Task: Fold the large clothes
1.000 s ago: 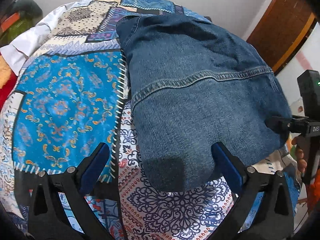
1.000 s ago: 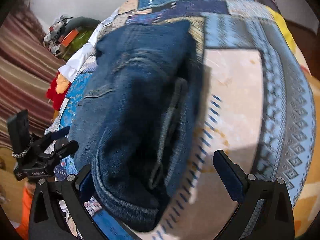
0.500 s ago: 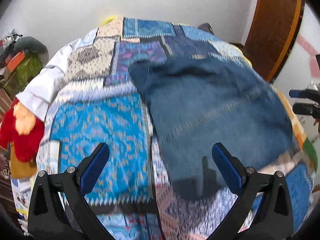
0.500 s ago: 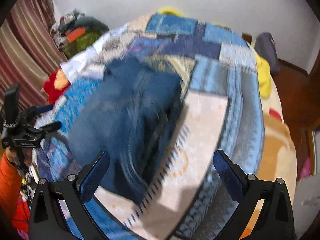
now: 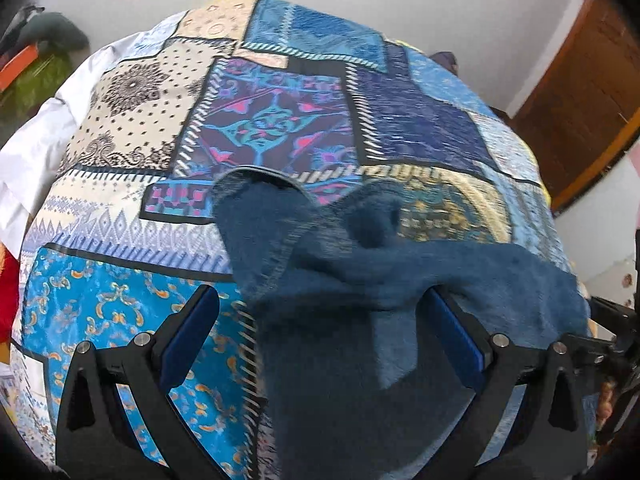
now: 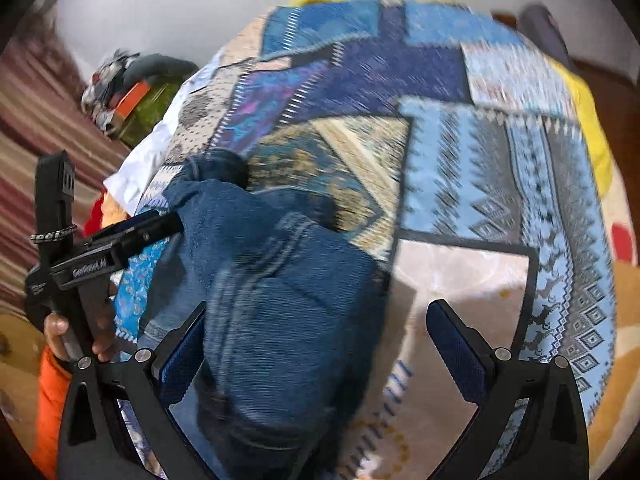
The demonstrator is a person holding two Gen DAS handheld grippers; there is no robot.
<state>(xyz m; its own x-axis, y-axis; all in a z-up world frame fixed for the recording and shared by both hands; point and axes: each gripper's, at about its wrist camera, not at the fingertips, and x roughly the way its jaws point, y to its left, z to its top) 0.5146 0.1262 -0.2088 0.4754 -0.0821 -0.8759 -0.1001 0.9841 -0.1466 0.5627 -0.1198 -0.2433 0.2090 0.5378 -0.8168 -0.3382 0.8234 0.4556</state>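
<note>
Two sets of tongs in view, both spread wide, neither pinching anything. Left tongs [image 5: 320, 336]: blue pads apart, denim garment [image 5: 360, 312] bunched between them and draped over the right pad; a fold of it rises toward 12 o'clock, stitched hem showing at about 11 o'clock. Right tongs [image 6: 316, 344]: pads apart, the garment lying against the left pad, bare bedspread between cloth and right pad. From the right wrist view, the left tongs enter at 9 o'clock, tips touching the denim edge, held by a hand [image 6: 76, 336] with an orange sleeve below. Garment lies crumpled on the patchwork bedspread [image 5: 280, 112] of the bed. Wooden door [image 5: 580, 100] at 2 o'clock; white wall behind. Frames motion-blurred.
</note>
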